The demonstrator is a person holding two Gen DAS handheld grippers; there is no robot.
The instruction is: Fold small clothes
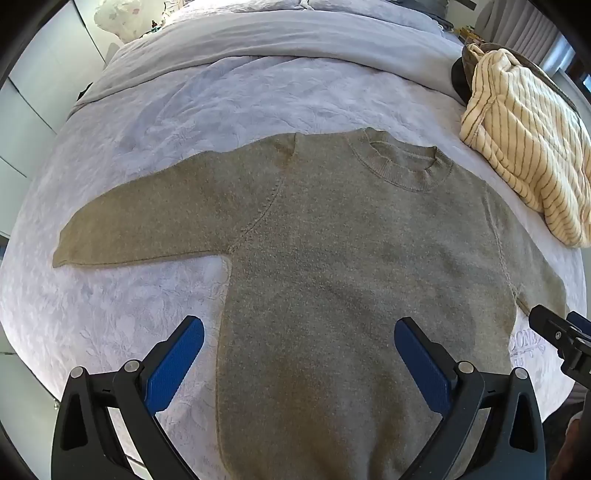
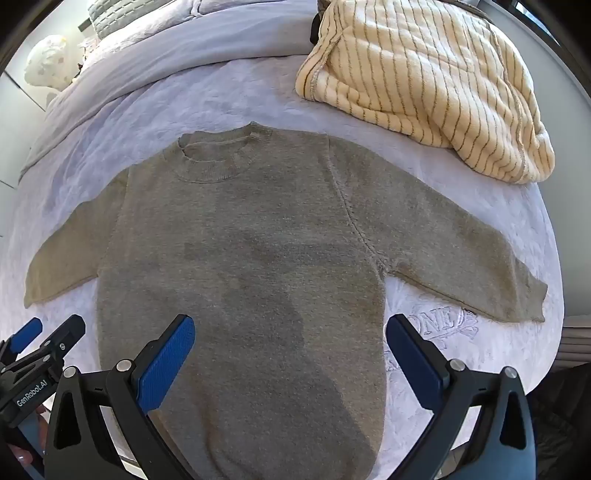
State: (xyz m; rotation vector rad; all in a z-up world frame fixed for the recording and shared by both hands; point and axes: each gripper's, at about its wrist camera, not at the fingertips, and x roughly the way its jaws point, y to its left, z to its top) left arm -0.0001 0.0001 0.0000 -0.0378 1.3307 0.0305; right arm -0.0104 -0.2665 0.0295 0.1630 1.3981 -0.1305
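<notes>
At the far left of the left wrist view, you have the sweater's left sleeve (image 1: 147, 225) stretched flat across the bed (image 1: 110, 314), its cuff lying toward the bed's left side. Your left gripper (image 1: 299, 354) hangs above the lower left edge of the sweater (image 1: 332, 277), jaws released and spread wide, with nothing between the blue pads (image 1: 173, 369); whether the pads touch the fabric cannot be told. The sweater itself, a grey-green knit, lies face up and flat in the middle of the bed, ribbed collar (image 1: 402, 166) toward the pillow end and hem toward you. Moving right, your right gripper (image 2: 290, 350) hangs above the lower right part of the sweater body, jaws likewise released and wide apart, gripping nothing; one blue pad sits over the knit, the other over bare bedspread with embroidered lettering (image 2: 439, 325). In that same view the left gripper shows at the lower left edge, beside the right one. The right sleeve (image 2: 461, 258) runs out flat toward the right side of the bed. Beyond it, at the upper right, a cream striped garment (image 2: 424, 74) lies bunched on the bed, apart from the sweater. A grey duvet (image 1: 258, 33) lies across the far end.
</notes>
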